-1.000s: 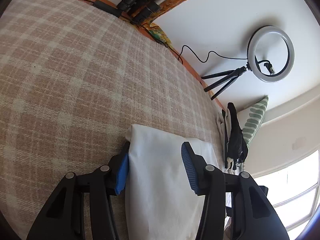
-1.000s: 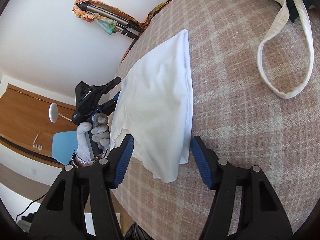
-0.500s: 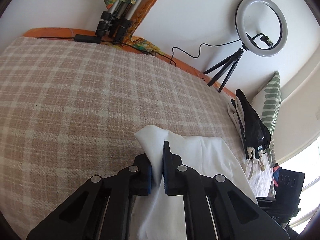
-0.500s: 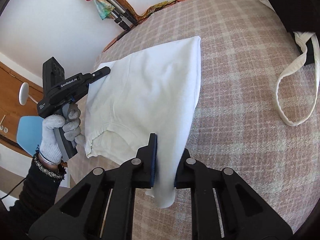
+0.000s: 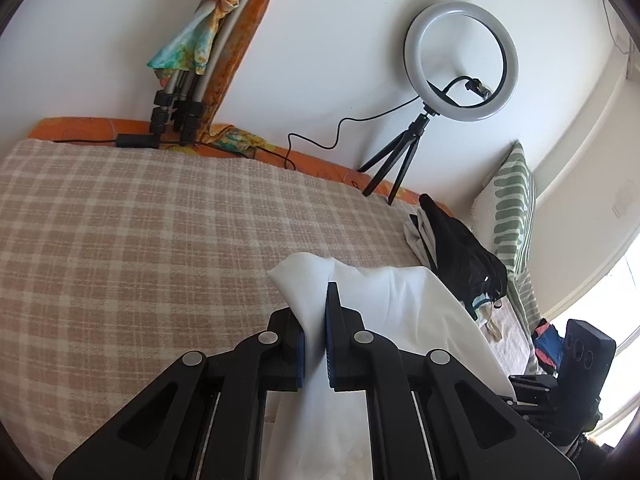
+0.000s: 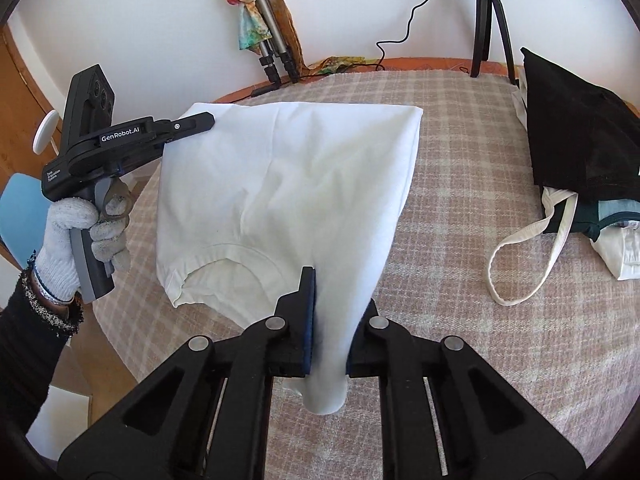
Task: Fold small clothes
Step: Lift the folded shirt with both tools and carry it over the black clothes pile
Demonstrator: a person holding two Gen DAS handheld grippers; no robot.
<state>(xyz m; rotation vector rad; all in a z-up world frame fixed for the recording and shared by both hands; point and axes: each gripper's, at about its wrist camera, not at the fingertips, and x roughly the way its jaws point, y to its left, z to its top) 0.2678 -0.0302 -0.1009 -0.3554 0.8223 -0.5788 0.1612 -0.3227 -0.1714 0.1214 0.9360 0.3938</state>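
Note:
A white T-shirt (image 6: 288, 184) hangs lifted above the plaid bed cover (image 6: 460, 208), its neckline low at the left. My right gripper (image 6: 326, 320) is shut on the shirt's near edge, with a fold of cloth drooping below the pads. My left gripper (image 6: 200, 120), held by a gloved hand (image 6: 76, 224), pinches the shirt's far left corner. In the left wrist view that gripper (image 5: 316, 320) is shut on a bunched white corner (image 5: 304, 280), and the rest of the T-shirt (image 5: 400, 320) slopes off to the right.
A black bag (image 6: 576, 136) with a white strap (image 6: 520, 264) and stacked clothes lies at the bed's right. A ring light on a tripod (image 5: 460, 64) and folded tripods (image 5: 188, 92) stand by the wall. A striped pillow (image 5: 512, 212) leans far right.
Both grippers closed on the shirt's edges, then rose, lifting the shirt off the bed cover. Both wrists rolled as they went up.

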